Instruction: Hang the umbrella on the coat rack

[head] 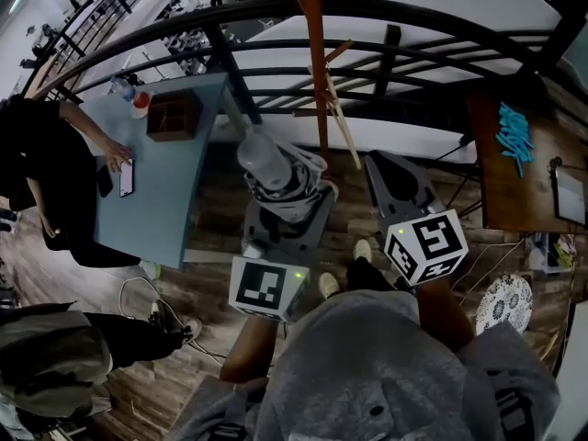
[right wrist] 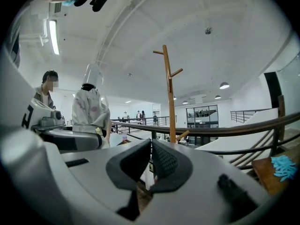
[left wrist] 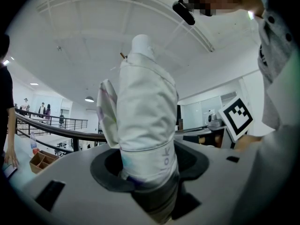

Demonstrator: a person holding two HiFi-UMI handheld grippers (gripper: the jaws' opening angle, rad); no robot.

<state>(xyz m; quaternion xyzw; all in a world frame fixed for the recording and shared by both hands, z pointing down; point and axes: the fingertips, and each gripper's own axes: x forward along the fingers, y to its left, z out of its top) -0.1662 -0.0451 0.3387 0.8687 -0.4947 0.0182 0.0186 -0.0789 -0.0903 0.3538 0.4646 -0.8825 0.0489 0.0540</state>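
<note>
A folded white umbrella (head: 271, 168) stands upright in my left gripper (head: 280, 211), whose jaws are shut on its lower end. In the left gripper view the umbrella (left wrist: 145, 121) fills the middle and rises from between the jaws. The wooden coat rack (head: 315, 58) stands just beyond, by the railing; its pole with short pegs (right wrist: 169, 93) shows in the right gripper view. My right gripper (head: 397, 189) is to the right of the umbrella, its jaws shut with nothing between them (right wrist: 150, 162). From that side the umbrella (right wrist: 90, 104) appears at the left.
A dark curved railing (head: 367, 49) runs behind the rack. A blue table (head: 170, 168) with a brown box (head: 173, 116) stands at left, with a person (head: 37, 168) seated at it. A wooden desk (head: 514, 163) with blue items is at right.
</note>
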